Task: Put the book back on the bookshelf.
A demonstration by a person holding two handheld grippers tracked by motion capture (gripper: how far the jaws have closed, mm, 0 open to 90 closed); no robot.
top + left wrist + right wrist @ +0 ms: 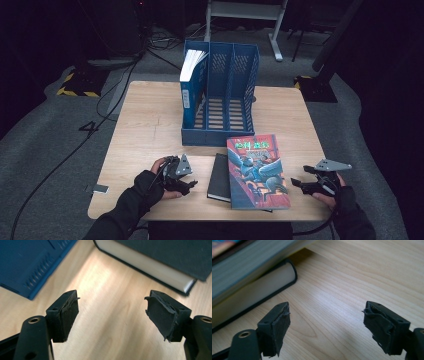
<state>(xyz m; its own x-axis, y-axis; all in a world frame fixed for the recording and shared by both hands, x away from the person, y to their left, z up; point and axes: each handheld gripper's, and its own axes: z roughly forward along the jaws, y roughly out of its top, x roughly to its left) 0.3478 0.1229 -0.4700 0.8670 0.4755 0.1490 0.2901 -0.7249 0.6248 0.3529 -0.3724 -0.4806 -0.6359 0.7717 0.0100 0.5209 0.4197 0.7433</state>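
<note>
Resting on the table (150,125), your left gripper (189,184) and right gripper (297,185) both gape wide, holding nothing. Between them lie the books (255,165), stacked, near each claw; your hands sit low, wrists level.

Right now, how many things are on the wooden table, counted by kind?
Books: 3, namely a colourful illustrated book lying on a black hardcover book, and a blue-spined book standing in the rack
Blue plastic file racks: 1
Total: 4
</note>
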